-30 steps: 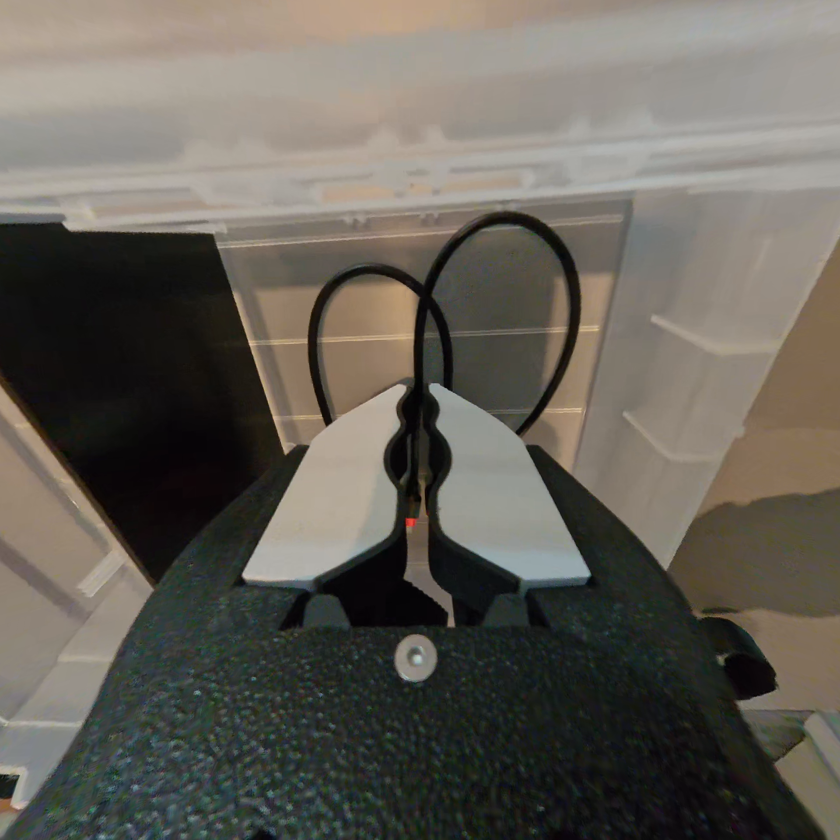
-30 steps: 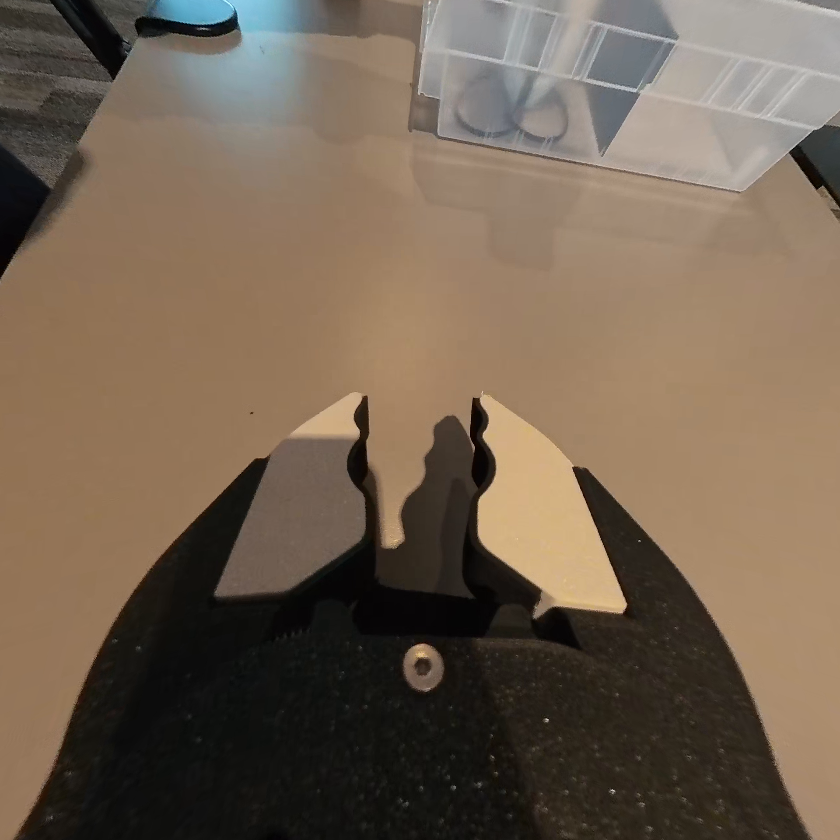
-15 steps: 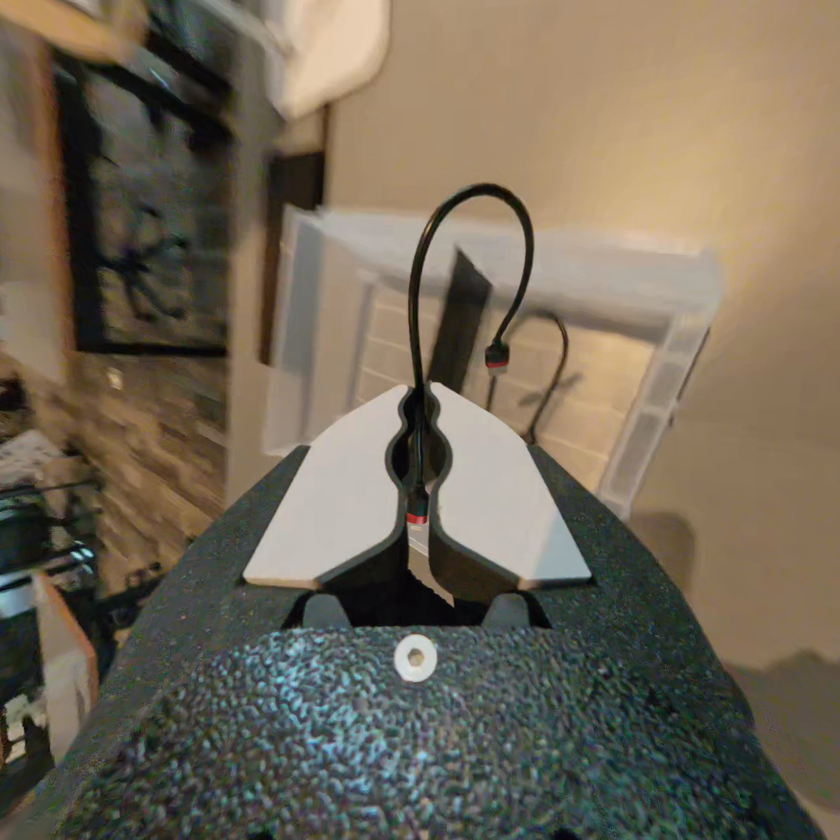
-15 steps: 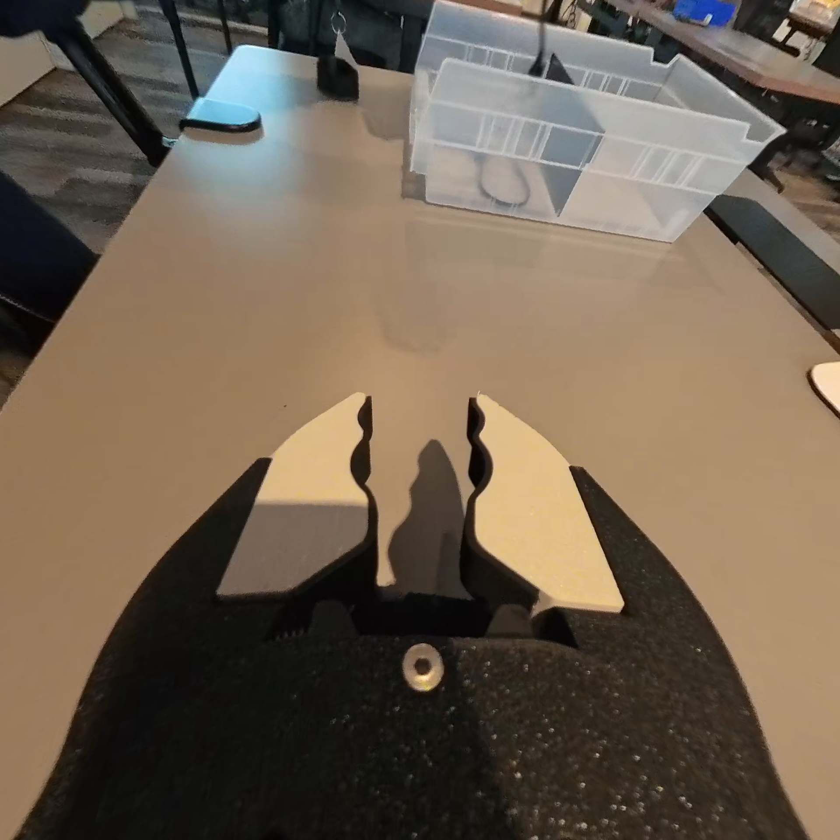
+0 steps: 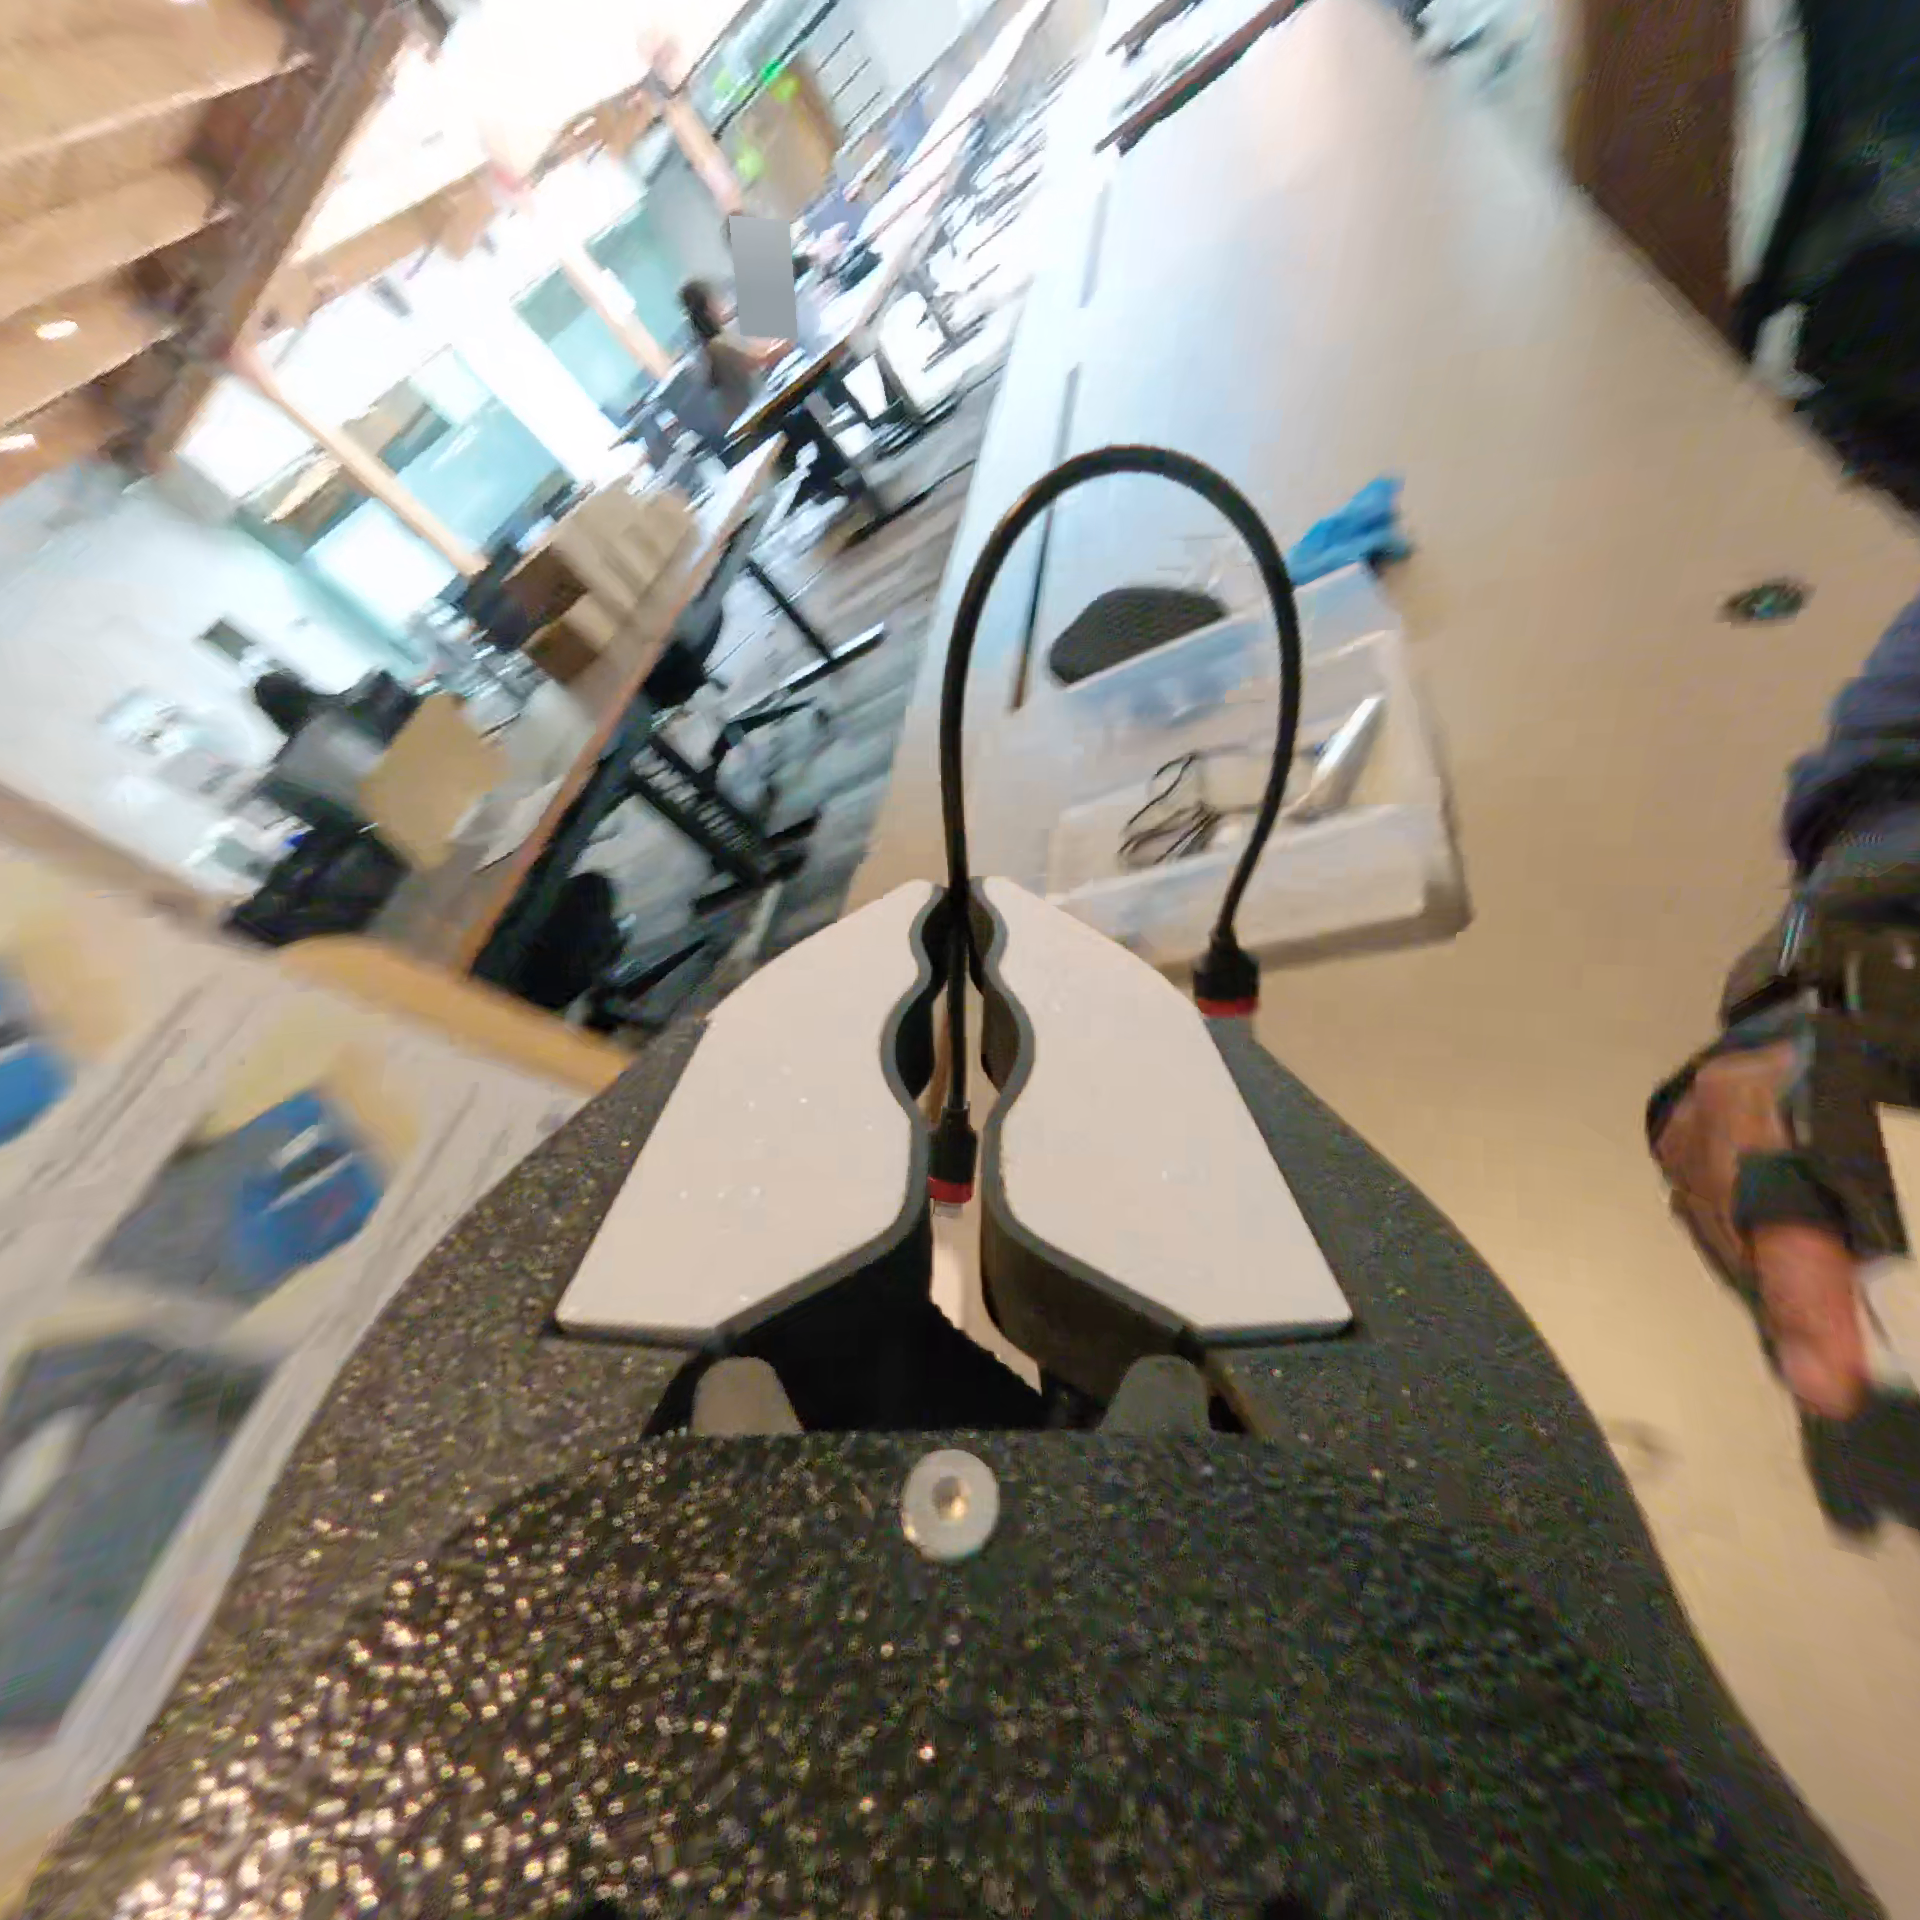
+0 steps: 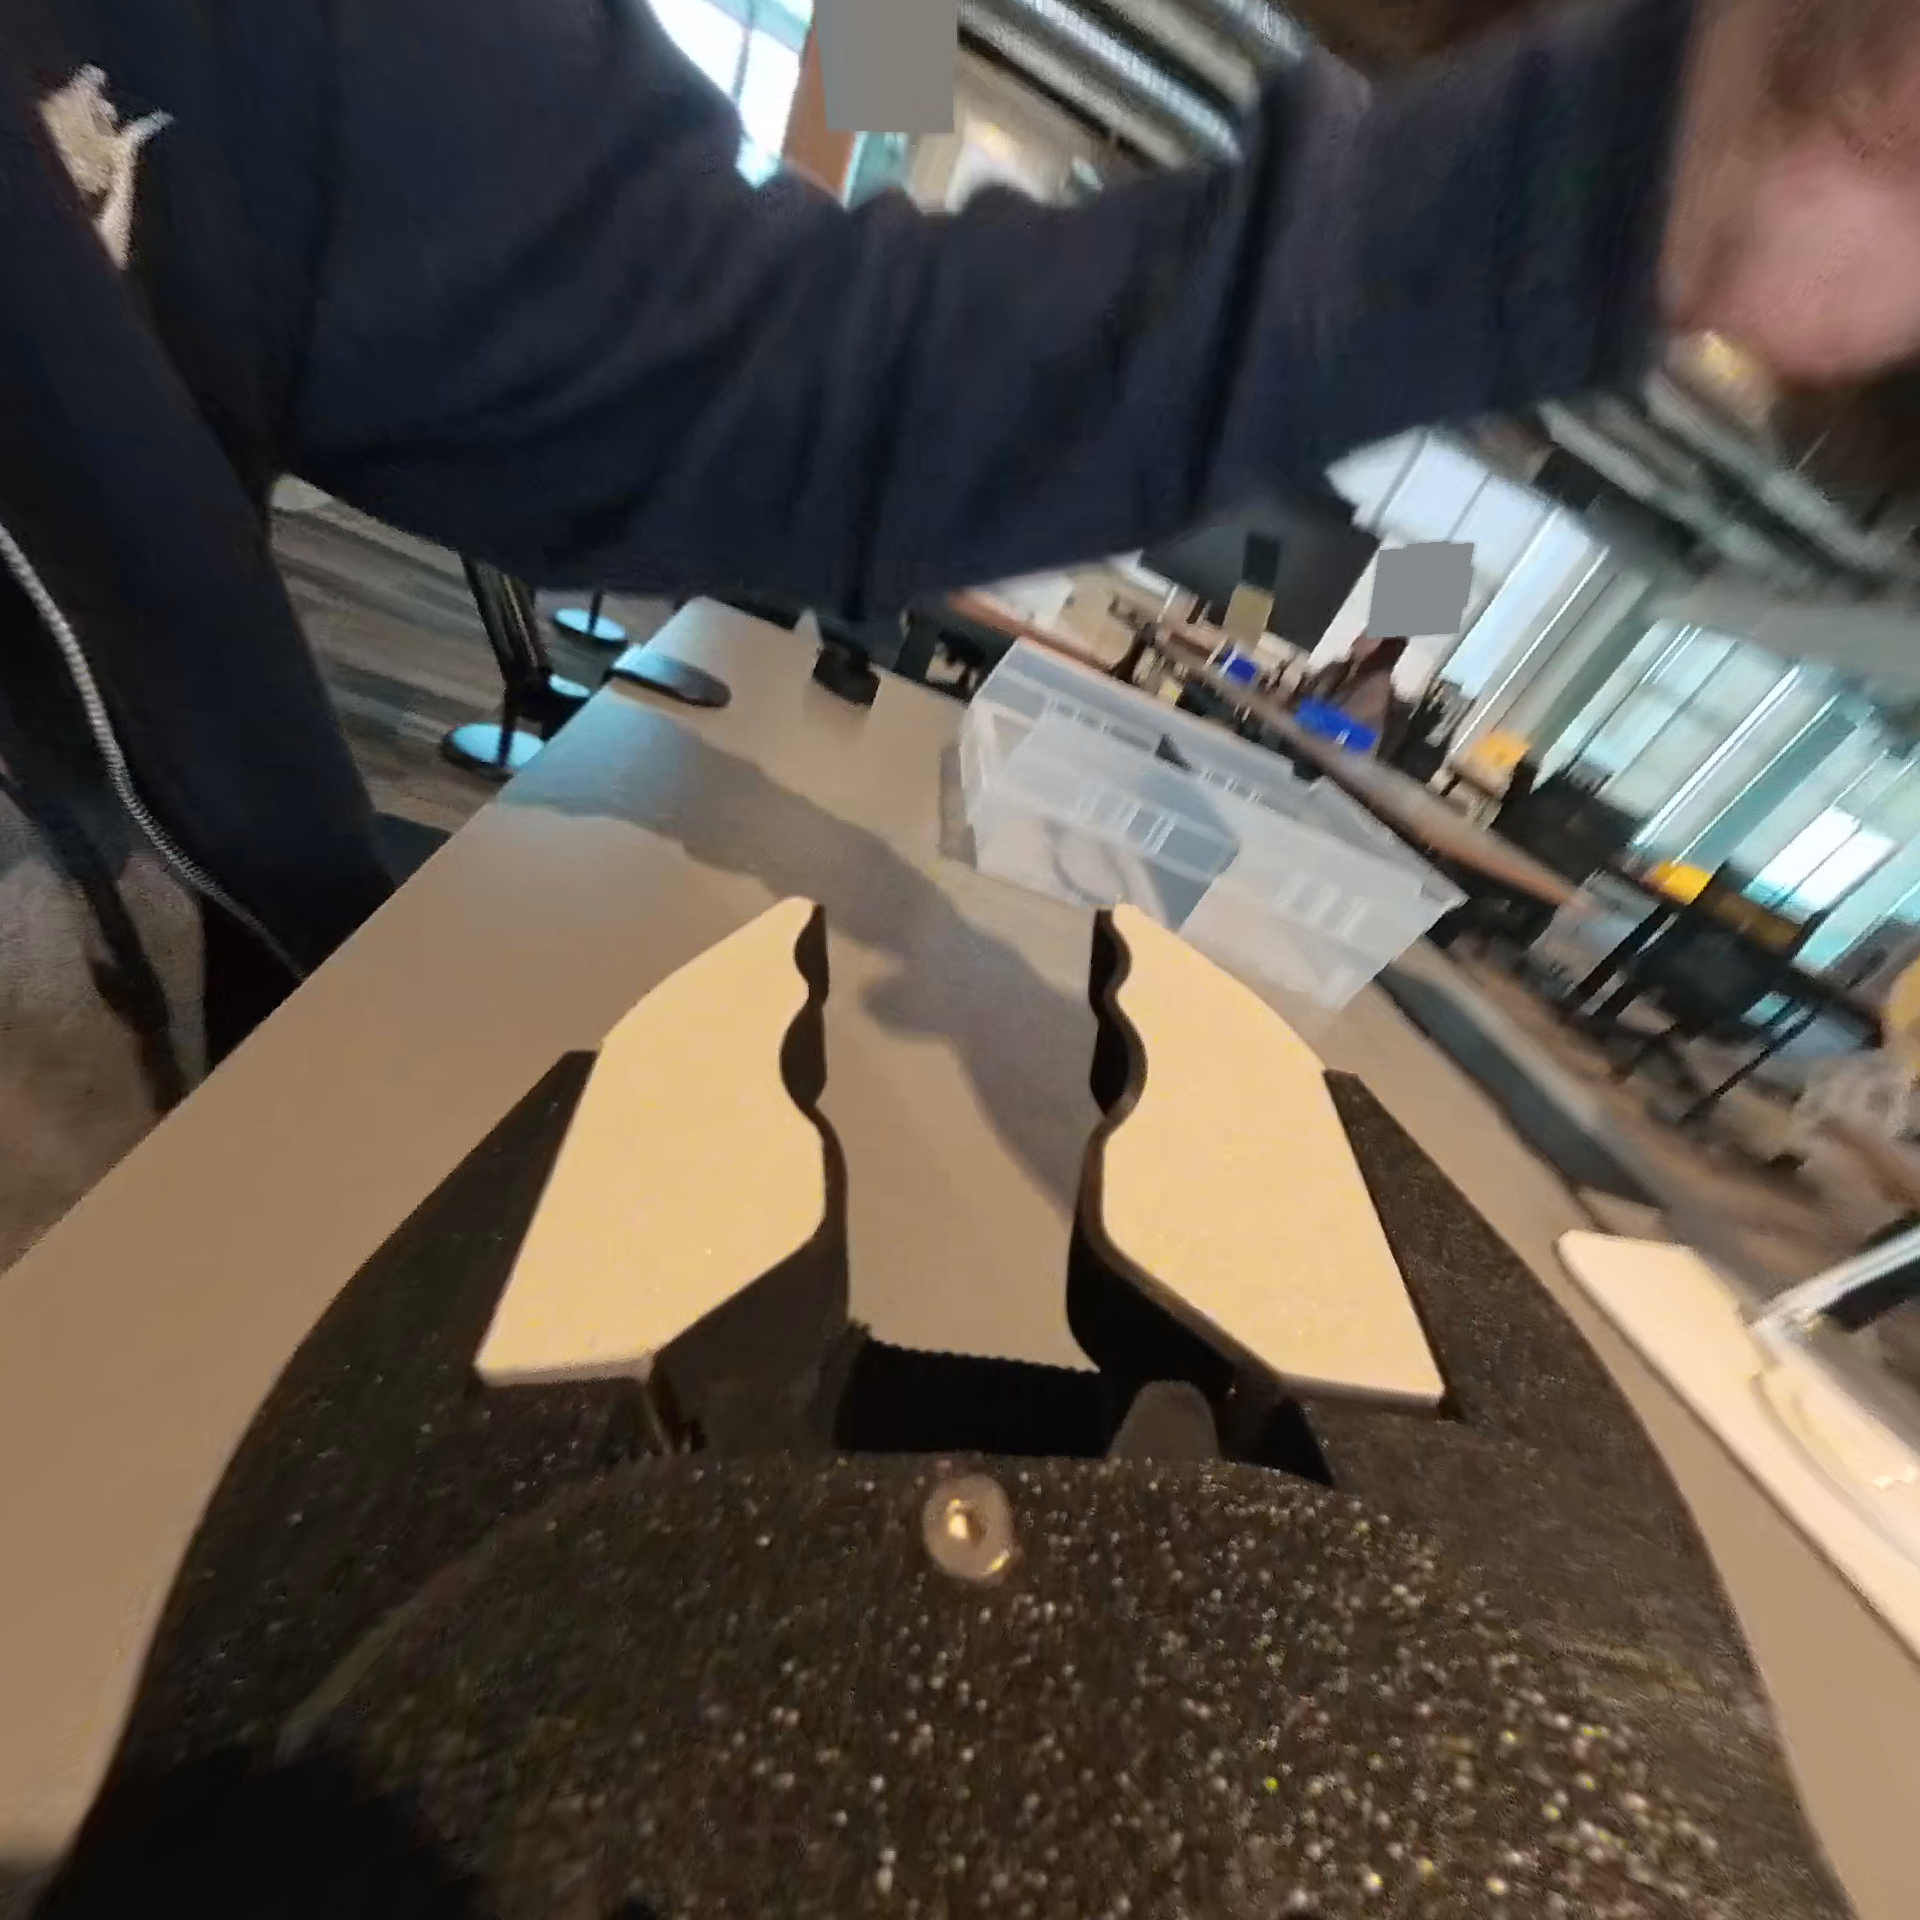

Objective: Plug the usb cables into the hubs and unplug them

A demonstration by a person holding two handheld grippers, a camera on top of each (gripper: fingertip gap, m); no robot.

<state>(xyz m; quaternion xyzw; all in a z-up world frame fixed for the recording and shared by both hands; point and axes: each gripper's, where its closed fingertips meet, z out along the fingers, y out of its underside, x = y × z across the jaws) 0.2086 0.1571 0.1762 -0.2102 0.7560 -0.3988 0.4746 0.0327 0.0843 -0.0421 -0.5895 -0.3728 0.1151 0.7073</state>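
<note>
Black cable point(image 5: 961, 665) (red-ringed plugs) — translucent bin point(image 6: 1164, 842).

No readable text, number or brand anywhere in either view. Only a pale, blurred emblem on the chest of the dark jacket point(image 6: 99, 156), shape not discernible, and blurred green marks on a distant glass wall point(image 5: 764, 114), illegible.

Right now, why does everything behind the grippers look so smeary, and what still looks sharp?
Left wrist view: the room is streaked with motion blur, while the left gripper and its black cable stay sharp. Right wrist view: the sleeve and hand are smeared, the clear box is soft, and the right gripper is crisp.
</note>
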